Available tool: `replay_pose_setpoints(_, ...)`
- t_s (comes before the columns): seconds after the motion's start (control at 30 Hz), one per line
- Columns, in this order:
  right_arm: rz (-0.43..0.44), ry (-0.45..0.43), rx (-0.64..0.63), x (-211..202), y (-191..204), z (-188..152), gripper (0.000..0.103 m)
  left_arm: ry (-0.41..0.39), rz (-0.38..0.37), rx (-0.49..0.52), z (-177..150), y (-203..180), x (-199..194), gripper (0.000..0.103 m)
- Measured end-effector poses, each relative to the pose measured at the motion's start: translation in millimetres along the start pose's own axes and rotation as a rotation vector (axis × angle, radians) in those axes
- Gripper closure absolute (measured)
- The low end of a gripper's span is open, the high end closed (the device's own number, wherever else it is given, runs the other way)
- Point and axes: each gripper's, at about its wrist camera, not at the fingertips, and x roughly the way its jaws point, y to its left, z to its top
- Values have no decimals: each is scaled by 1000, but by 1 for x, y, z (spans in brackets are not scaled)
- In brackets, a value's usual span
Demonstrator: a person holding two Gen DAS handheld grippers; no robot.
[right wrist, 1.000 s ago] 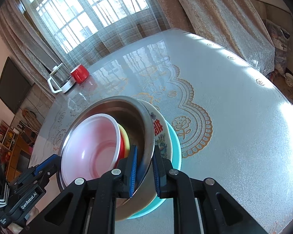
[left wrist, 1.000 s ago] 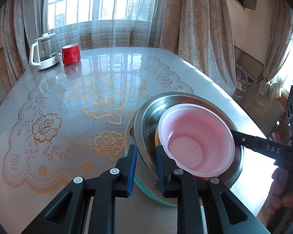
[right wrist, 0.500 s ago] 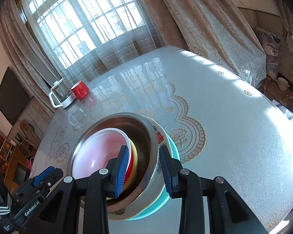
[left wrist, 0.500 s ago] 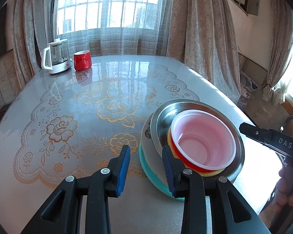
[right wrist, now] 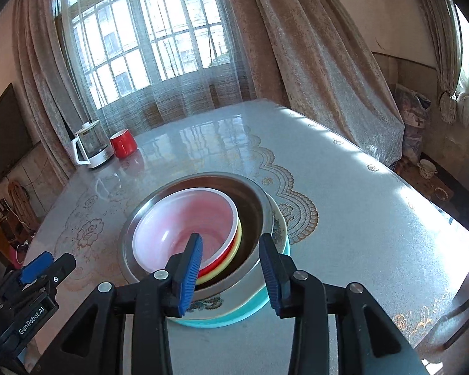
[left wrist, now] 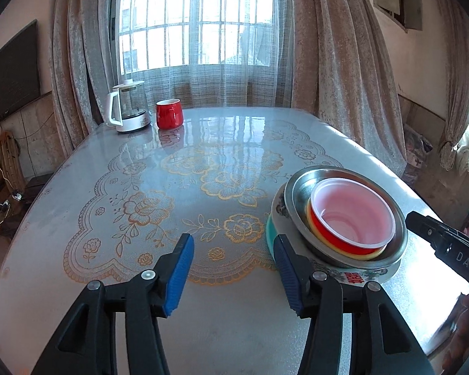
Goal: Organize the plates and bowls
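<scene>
You have one nested stack near the table's right edge; at the bottom lies a teal round plate [right wrist: 234, 317], upright and flat on the cloth; on it rests a white ceramic bowl with floral print and a red character [left wrist: 353, 276]; inside that sits a shiny steel bowl [right wrist: 253, 200]; within it nest a yellow plastic bowl [right wrist: 239, 234], a red plastic bowl [left wrist: 337, 242], and topmost a translucent pinkish plastic bowl [right wrist: 184, 218], all mouth-up, pushed toward one side.

Left gripper [left wrist: 233, 272] with fingers spread wide and nothing between them, right gripper [right wrist: 231, 273] likewise parted and holding nothing, both tilted slightly downward, blue pads [right wrist: 190, 268] facing inward, each gripper's tip visible in the other's view
</scene>
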Motion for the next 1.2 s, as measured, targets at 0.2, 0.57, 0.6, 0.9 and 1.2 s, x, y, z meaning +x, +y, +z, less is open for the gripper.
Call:
replay_pose_setpoints(0.2,-29,-4,-41,-5,21,-16,65,-3,-1,12,-8,6,-5,46)
replay_pose_setpoints(0.57,-44,-4,-51,-11,36,-28,65,-17,8,27,-17,10,-14,45)
replay_pose_setpoints(0.6,-46,-5,-53,-11,37,-29,65,-17,9,26,-17,11,-15,45)
replay_pose_setpoints(0.9,-49,-12,-59,-12,42,-29,65,-27,26,26,-16,14,-17,45)
replay_pose_setpoints(1.2,-49,-16,-65,-13,44,-27,65,-33,31,22,-16,14,-17,42)
